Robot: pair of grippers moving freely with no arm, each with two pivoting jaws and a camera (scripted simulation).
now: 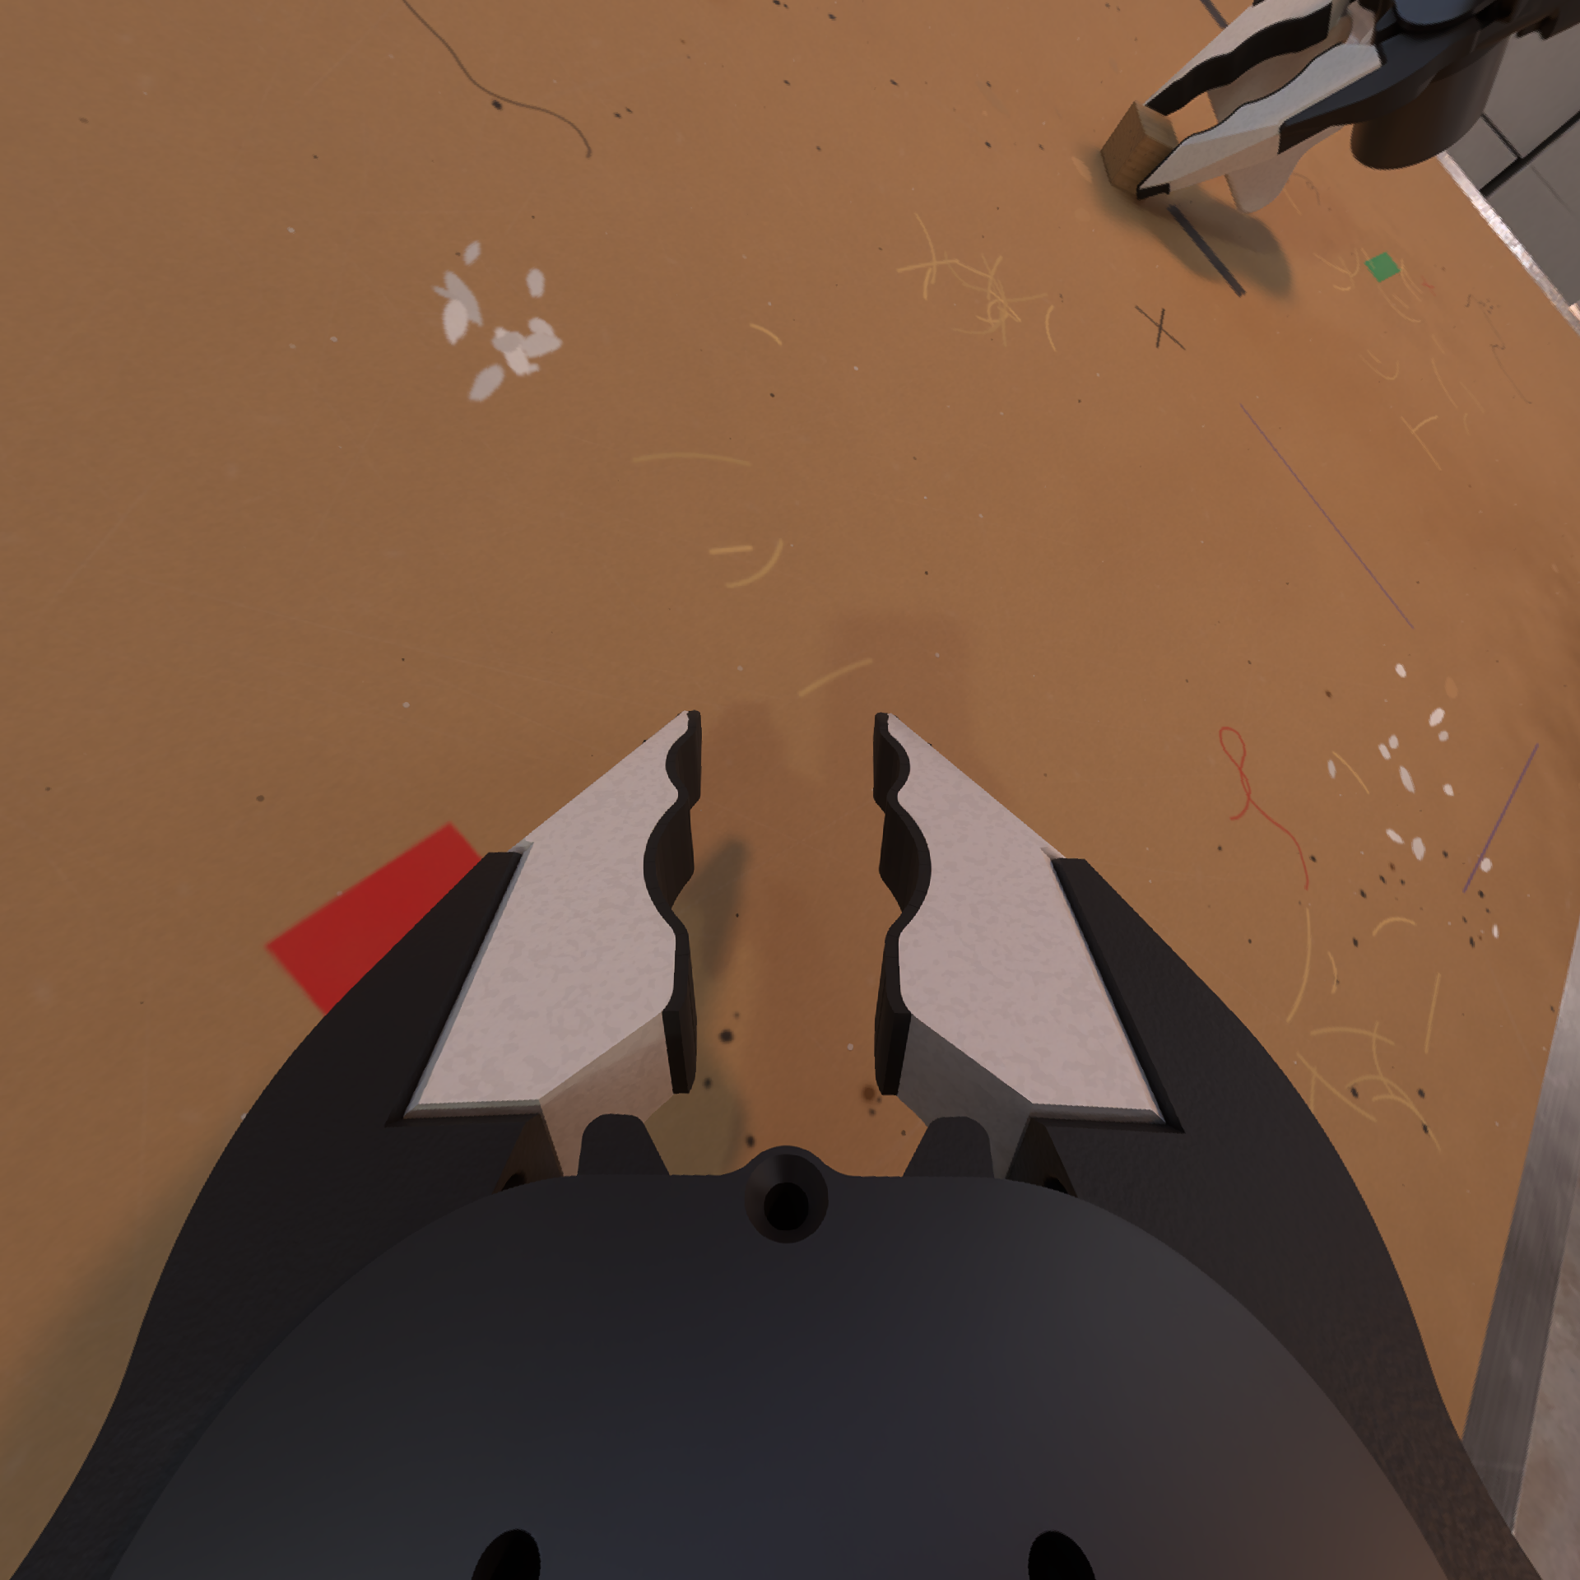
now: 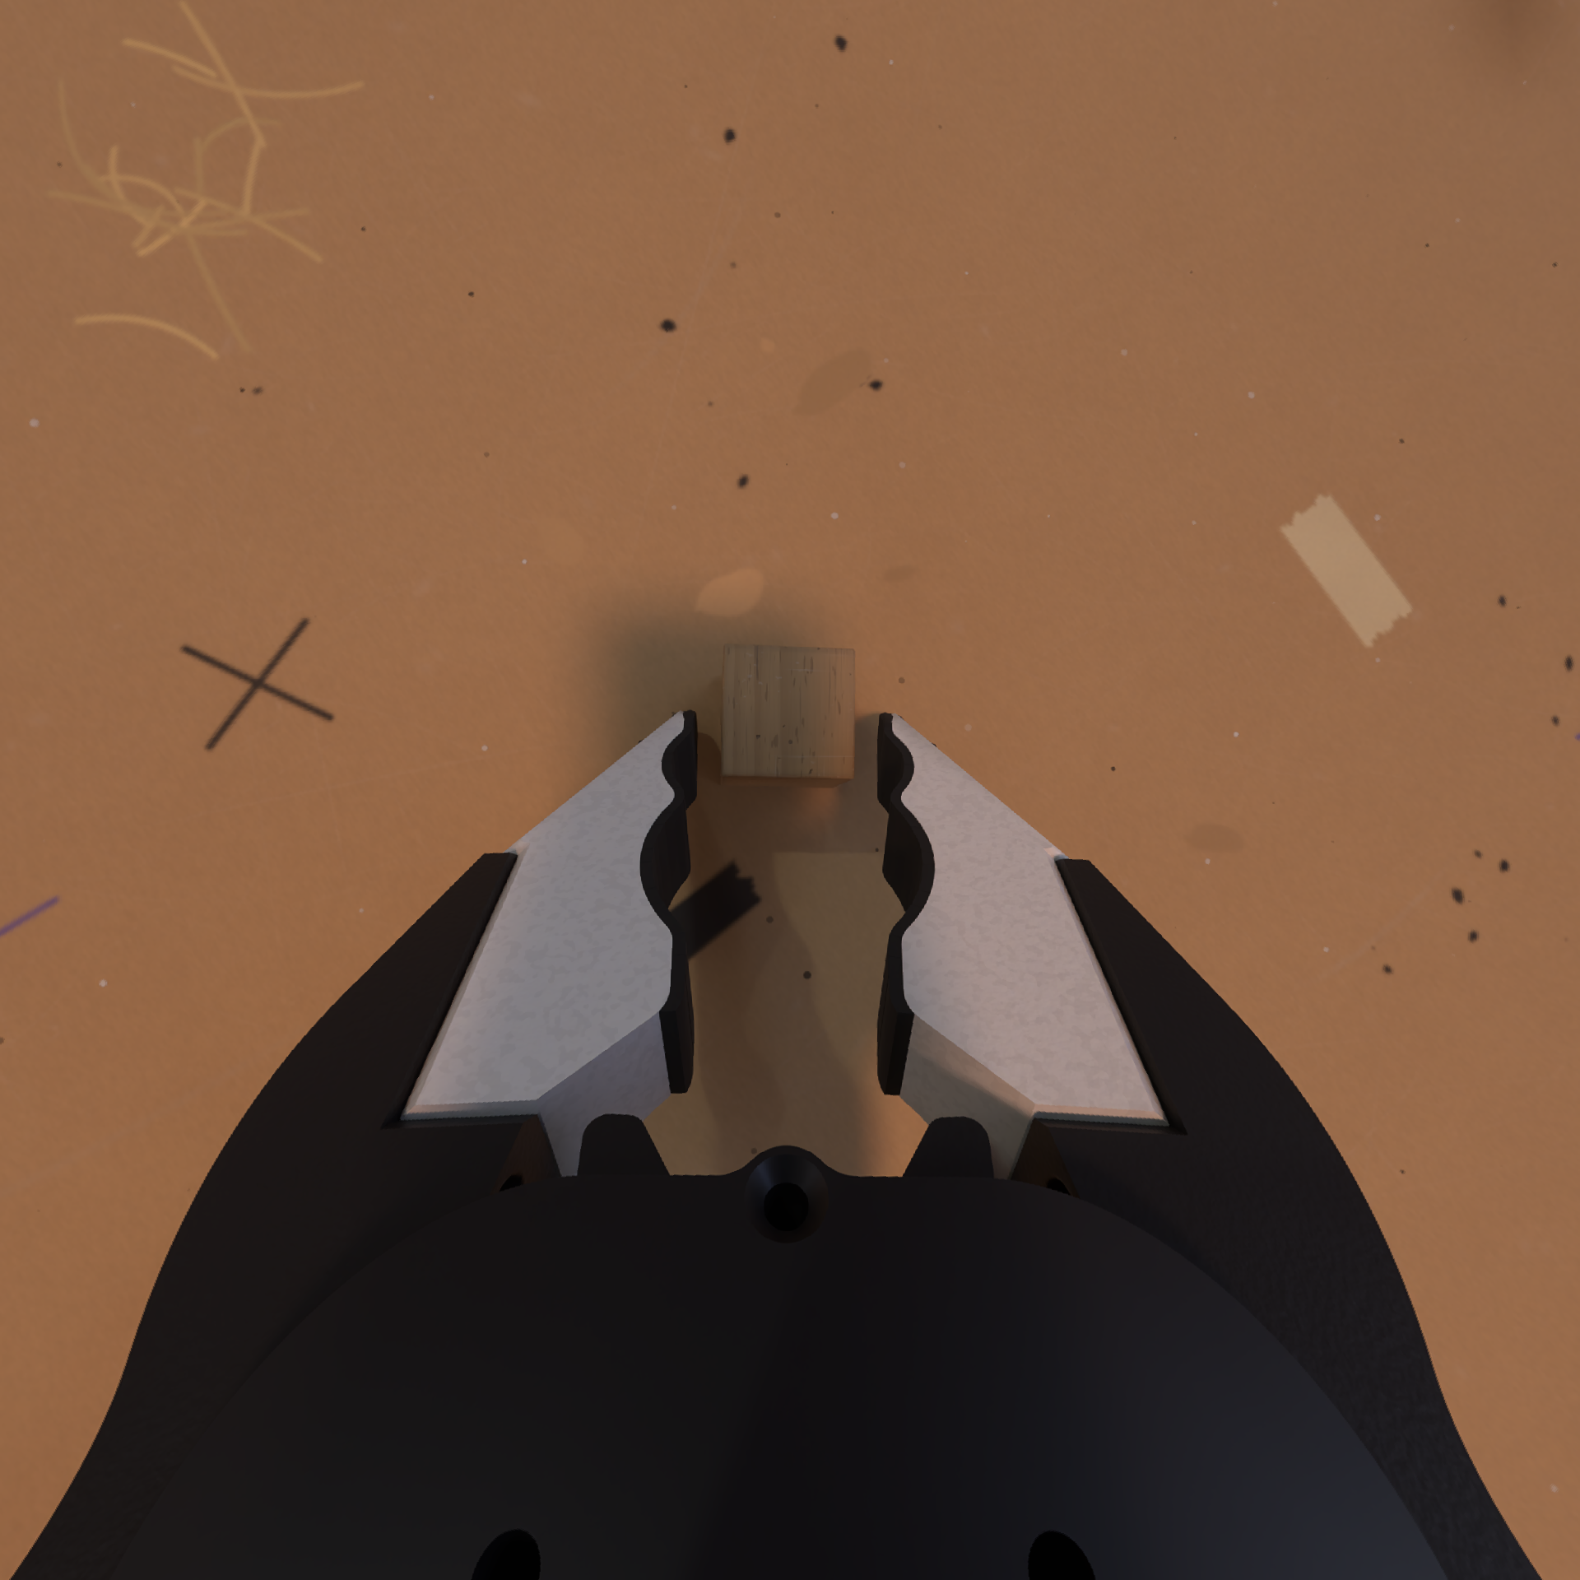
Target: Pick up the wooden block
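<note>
A small pale wooden block (image 2: 787, 711) sits on the brown tabletop in the right wrist view. My right gripper (image 2: 787, 727) is open, and the block stands between its two fingertips with a small gap on each side. In the left wrist view the same block (image 1: 1130, 150) shows far off at the top right, with the right gripper (image 1: 1150, 145) straddling it, fingertips down at the table. My left gripper (image 1: 787, 727) is open and empty over bare tabletop, far from the block.
The brown tabletop (image 1: 769, 427) carries scratches, specks and marks. A red patch (image 1: 368, 919) lies by my left gripper. A small green patch (image 1: 1381, 267) and the table's metal edge (image 1: 1513, 231) are near the block. A tan tape strip (image 2: 1345, 568) lies right of the block.
</note>
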